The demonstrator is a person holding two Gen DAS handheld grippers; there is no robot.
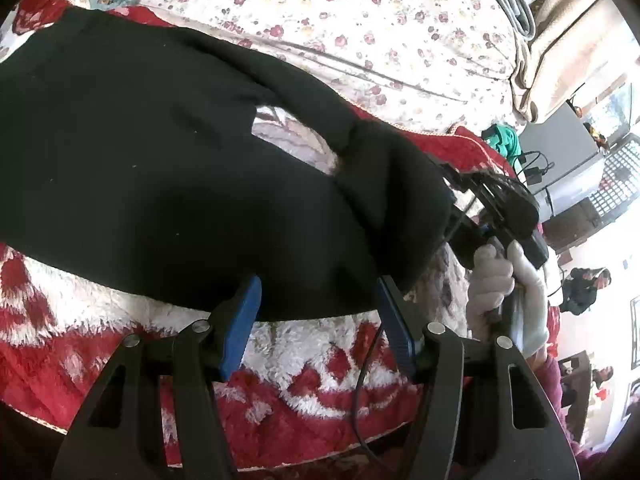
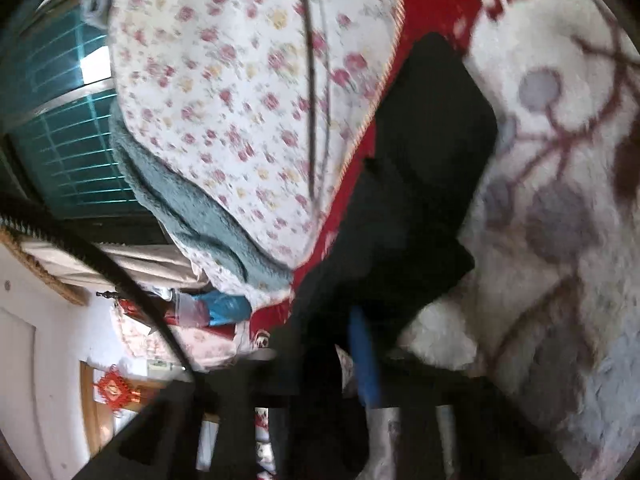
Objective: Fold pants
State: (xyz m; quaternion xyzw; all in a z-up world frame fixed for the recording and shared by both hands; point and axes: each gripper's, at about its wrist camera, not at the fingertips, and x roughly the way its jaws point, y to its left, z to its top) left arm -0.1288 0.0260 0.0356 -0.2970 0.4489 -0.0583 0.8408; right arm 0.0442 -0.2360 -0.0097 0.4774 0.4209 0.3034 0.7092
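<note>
My right gripper (image 2: 360, 344) pinches one end of the soft black fabric pants (image 1: 168, 168), lying near the front edge of the fluffy red-and-white blanket (image 1: 304, 392), while my left gripper (image 1: 316, 320), jaws spread, straddles their hem to grab there too.

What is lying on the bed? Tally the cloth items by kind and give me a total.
Black pants: 1
Red and white fuzzy blanket: 1
Floral quilt: 1
Blue-green fuzzy blanket: 1
Total: 4
</note>
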